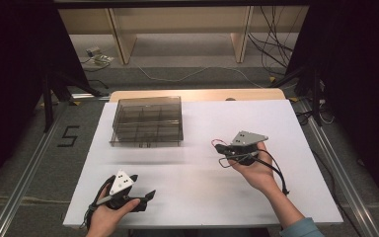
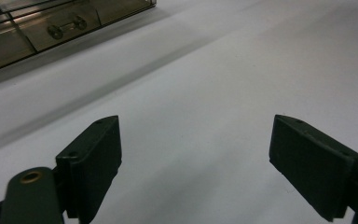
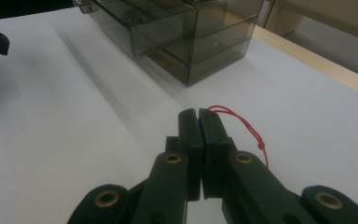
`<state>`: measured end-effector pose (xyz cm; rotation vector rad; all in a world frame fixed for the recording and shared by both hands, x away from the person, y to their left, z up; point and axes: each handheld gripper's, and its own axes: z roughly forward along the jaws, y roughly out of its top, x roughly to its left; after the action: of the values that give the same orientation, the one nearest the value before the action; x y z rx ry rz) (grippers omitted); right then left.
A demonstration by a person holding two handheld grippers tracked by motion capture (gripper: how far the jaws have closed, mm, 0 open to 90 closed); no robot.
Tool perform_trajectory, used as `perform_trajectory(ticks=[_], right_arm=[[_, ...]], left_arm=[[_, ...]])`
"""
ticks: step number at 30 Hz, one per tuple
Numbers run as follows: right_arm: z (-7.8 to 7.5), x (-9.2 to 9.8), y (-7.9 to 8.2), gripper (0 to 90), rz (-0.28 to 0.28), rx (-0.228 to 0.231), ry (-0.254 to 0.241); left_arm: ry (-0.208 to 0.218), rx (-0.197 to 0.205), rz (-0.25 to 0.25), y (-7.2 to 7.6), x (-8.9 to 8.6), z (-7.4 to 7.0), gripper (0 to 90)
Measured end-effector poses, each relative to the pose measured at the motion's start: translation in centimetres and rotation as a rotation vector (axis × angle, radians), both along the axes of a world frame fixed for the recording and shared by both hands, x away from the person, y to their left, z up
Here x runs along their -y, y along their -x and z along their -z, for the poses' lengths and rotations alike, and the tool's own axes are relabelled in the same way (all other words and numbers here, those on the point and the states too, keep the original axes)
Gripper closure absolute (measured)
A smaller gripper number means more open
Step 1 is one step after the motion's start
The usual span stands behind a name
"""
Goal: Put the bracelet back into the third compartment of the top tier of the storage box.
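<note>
A person's hand holds my right gripper (image 1: 220, 148) just above the white table (image 1: 197, 197), right of centre. In the right gripper view my right gripper (image 3: 198, 114) has its jaws pressed together, and a thin red string (image 3: 242, 123) loops out from between them to the right. The same red string (image 1: 218, 142) shows at the jaw tips in the high view. My left gripper (image 1: 143, 186) rests near the table's front left, open. Its pads (image 2: 98, 154) stand wide apart over bare tabletop.
A smoky clear compartment box (image 1: 147, 121) sits at the back left of the table, and its stacked trays (image 3: 182, 37) lie ahead of the right jaws. The box's latch side (image 2: 65, 28) faces the left gripper. Cables lie on the floor behind.
</note>
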<state>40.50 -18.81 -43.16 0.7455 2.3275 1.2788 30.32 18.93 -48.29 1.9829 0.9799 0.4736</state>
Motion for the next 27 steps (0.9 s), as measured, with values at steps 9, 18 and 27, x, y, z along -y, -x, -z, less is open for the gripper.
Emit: perform_trajectory(ticks=[9, 18, 27], right_arm=[[-0.7, -1.1, -0.2, 88.9, -0.019, 0.013, 0.002], [-1.1, -1.9, -0.5, 88.9, -0.033, 0.019, 0.001], [-1.4, -2.4, -0.8, 88.9, -0.039, 0.021, 0.002]], left_arm=[[0.001, 0.002, -0.003, 0.0, 0.0, 0.0, 16.8], [0.001, 0.004, -0.004, 0.0, 0.1, 0.0, 16.8], [0.001, 0.003, -0.001, 0.0, 0.1, 0.0, 16.8]])
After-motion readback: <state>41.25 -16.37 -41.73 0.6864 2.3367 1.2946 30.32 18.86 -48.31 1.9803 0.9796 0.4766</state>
